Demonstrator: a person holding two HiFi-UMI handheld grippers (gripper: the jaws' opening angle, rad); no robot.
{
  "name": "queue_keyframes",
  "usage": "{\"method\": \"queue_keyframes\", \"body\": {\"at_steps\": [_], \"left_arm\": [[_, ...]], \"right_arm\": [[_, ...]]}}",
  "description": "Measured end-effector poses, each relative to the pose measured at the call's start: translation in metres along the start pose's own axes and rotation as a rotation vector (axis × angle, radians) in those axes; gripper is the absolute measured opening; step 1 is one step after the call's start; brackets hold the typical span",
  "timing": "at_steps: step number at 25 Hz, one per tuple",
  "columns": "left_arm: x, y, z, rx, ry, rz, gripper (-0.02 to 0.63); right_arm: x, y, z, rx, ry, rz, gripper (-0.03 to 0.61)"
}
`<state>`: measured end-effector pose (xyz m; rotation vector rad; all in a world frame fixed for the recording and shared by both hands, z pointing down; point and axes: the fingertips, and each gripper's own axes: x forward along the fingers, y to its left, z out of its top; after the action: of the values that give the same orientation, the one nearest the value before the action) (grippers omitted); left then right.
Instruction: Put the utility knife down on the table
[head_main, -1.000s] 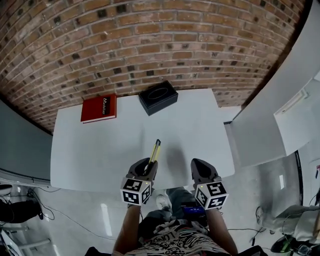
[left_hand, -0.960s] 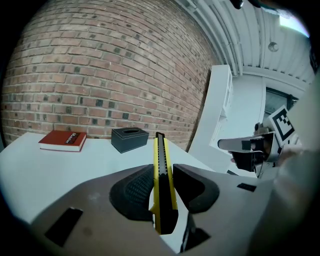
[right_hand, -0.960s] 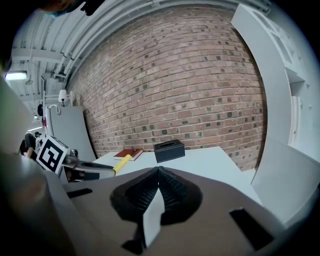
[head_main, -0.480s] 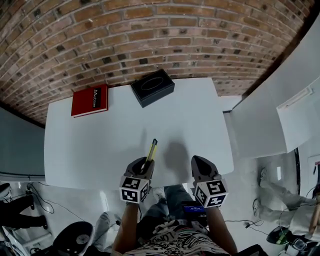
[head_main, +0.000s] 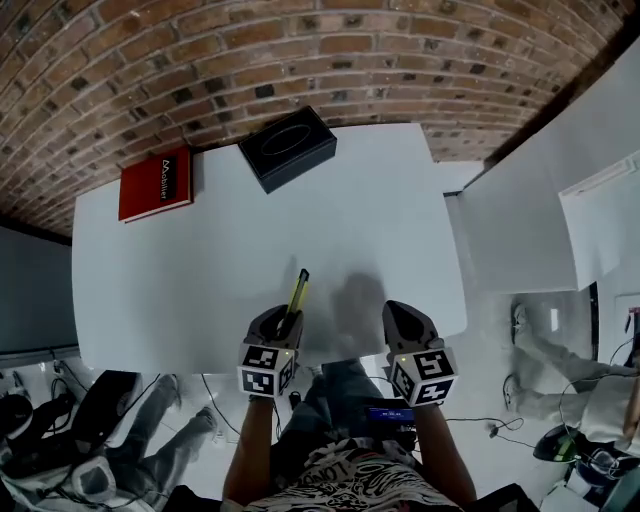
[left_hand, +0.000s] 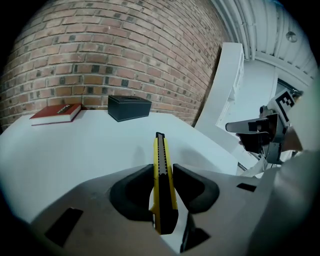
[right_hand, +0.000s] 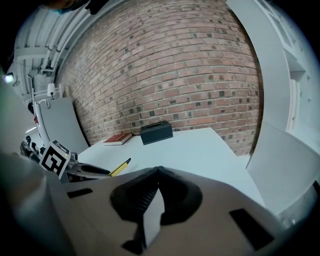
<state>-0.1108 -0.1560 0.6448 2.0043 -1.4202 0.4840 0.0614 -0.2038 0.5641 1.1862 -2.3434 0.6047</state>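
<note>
A yellow and black utility knife (head_main: 297, 292) (left_hand: 162, 170) sticks forward out of my left gripper (head_main: 283, 322) (left_hand: 163, 176), which is shut on its handle above the near edge of the white table (head_main: 200, 260). The knife's tip points toward the far wall, and the knife (right_hand: 120, 167) also shows at the left of the right gripper view. My right gripper (head_main: 398, 322) (right_hand: 158, 171) is shut with nothing between its jaws, over the table's near edge to the right of the knife.
A black box (head_main: 286, 147) (left_hand: 129, 107) (right_hand: 156, 132) and a red book (head_main: 157, 184) (left_hand: 56, 113) (right_hand: 118, 138) lie at the table's far side by the brick wall. A white panel (head_main: 520, 220) stands to the right. A person's legs (head_main: 150, 430) are beneath the table at left.
The head view has tilted so the table sits higher in frame. Both grippers stay near the front edge, the left still holding the knife. A person has walked in at lower left.
</note>
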Motion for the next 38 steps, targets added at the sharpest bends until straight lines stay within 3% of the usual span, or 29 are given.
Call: {"method": "queue_keyframes", "body": {"at_steps": [11,21,32,38], "left_arm": [[0.038,-0.013,-0.028,0.034,0.095,-0.009,0.124],[0.057,-0.012,-0.032,0.144,0.156,0.002,0.126],[0.054,-0.019,-0.032,0.128,0.145,-0.046,0.14],[0.041,-0.011,-0.001,0.144,0.061,-0.026,0.141]], "right_arm": [[0.001,-0.023,-0.032,0.021,0.071,-0.011,0.002],[0.011,-0.033,-0.03,0.029,0.092,-0.025,0.002],[0.011,-0.016,-0.016,-0.034,0.076,-0.014,0.002],[0.004,-0.01,-0.001,-0.026,0.034,-0.035,0.002]]}}
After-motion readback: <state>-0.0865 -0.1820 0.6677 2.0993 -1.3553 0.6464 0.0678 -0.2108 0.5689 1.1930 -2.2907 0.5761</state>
